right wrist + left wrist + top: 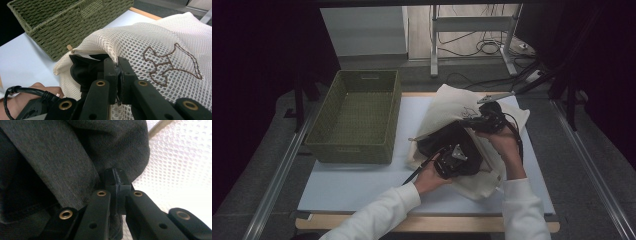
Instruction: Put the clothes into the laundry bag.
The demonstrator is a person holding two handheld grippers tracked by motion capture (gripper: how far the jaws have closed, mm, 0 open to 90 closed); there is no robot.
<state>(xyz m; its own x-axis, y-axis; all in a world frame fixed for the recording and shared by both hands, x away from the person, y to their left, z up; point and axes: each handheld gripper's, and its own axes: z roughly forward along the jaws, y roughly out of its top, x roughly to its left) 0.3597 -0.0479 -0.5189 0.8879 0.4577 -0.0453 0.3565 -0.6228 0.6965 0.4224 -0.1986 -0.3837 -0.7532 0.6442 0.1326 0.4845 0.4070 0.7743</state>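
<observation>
Garment going into the mesh bag (447, 102) at the table's (362, 185) centre, toward three o'clock.

We are pinching the dark grey garment (62, 162) in the left gripper (117, 185), jaws clamped on its fold at the bag's mouth. Our right gripper (117, 68) is gripping the cream bag's rim, lifting it open. The green wicker basket (357, 115) is sitting at nine o'clock of the bag.
</observation>
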